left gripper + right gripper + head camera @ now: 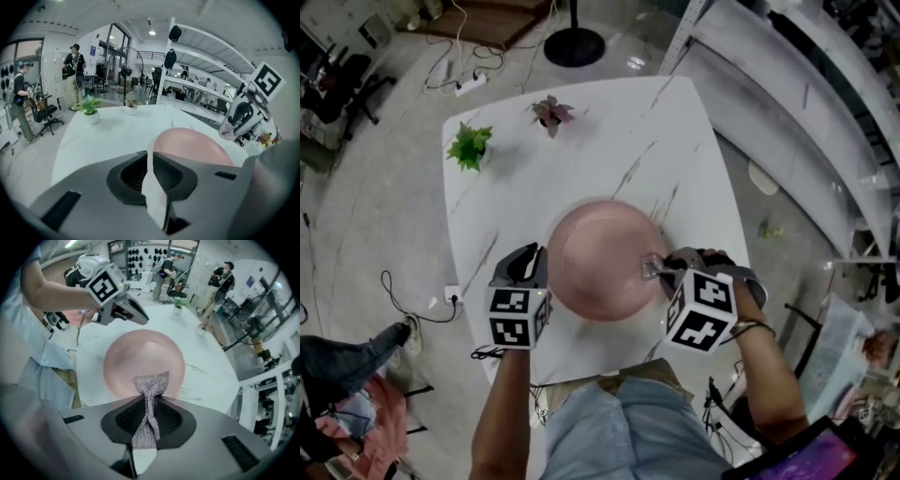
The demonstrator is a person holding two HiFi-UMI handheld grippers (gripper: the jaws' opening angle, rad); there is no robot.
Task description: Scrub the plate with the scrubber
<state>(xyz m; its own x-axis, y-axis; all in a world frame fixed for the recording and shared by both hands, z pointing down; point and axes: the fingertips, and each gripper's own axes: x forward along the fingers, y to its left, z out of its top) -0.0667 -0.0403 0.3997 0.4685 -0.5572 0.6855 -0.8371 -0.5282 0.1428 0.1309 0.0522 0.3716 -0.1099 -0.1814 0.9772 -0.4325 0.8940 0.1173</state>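
A pink plate (600,258) (192,145) (140,357) lies on the white marble-look table (609,141). My left gripper (536,265) (150,154) is at the plate's left rim, and the rim runs into its nearly closed jaws, so it looks shut on it. My right gripper (667,272) (150,401) is shut on a silver mesh scrubber (652,269) (150,385), whose free end fans out over the plate's right rim. In the left gripper view the scrubber (227,129) hangs just above the far side of the plate.
Two small potted plants (470,145) (551,112) stand at the table's far end. A black lamp base (574,45) and cables lie on the floor beyond. White shelving (787,84) runs along the right. People stand in the background.
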